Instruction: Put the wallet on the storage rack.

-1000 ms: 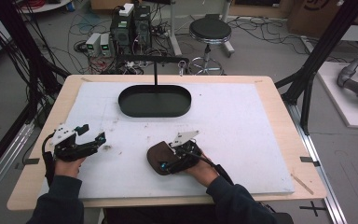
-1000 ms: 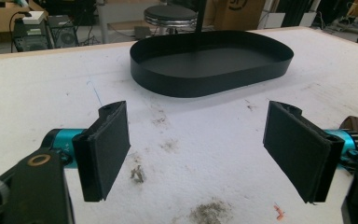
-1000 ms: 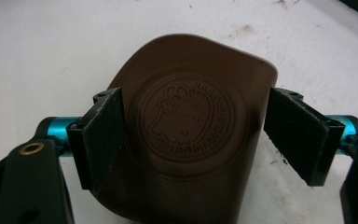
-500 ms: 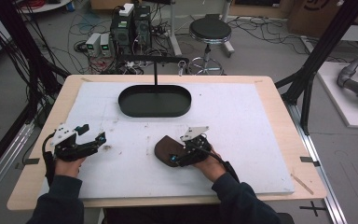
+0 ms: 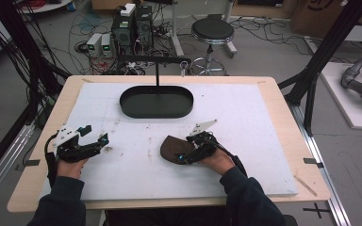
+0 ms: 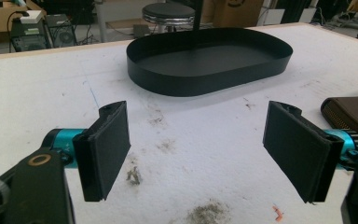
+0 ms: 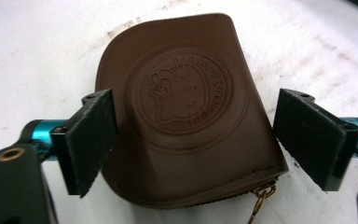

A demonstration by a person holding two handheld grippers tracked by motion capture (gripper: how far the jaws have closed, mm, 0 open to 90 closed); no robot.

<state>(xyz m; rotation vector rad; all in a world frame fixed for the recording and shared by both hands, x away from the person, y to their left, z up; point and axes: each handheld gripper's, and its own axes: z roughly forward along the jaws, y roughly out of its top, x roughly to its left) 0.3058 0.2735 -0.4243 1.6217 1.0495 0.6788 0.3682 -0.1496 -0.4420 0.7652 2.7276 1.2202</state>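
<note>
A brown leather pouch (image 5: 171, 148) with a round embossed emblem lies flat on the white mat, right of centre near the person. My right gripper (image 5: 185, 150) stands open around the pouch (image 7: 186, 116), one black jaw on each side; the left pad (image 7: 91, 140) sits at its edge and the right pad (image 7: 314, 135) is clear of it. A small metal ring hangs from the pouch's near corner. At the mat's left, my left gripper (image 5: 96, 133) rests open, nothing between its jaws (image 6: 209, 154). The pouch's edge (image 6: 354, 114) peeks in at the right of the left gripper view.
A black oval tray (image 5: 156, 113) sits at the back middle of the mat, its wall (image 6: 205, 81) ahead of the left gripper. A thin black post with a crossbar (image 5: 156, 70) rises behind it. Dirt smudges mark the mat (image 5: 136, 179). Wooden table edges surround it.
My right gripper and the pouch have shifted a little to the right and away from the person, mostly in the first half second. The left gripper has stayed put.
</note>
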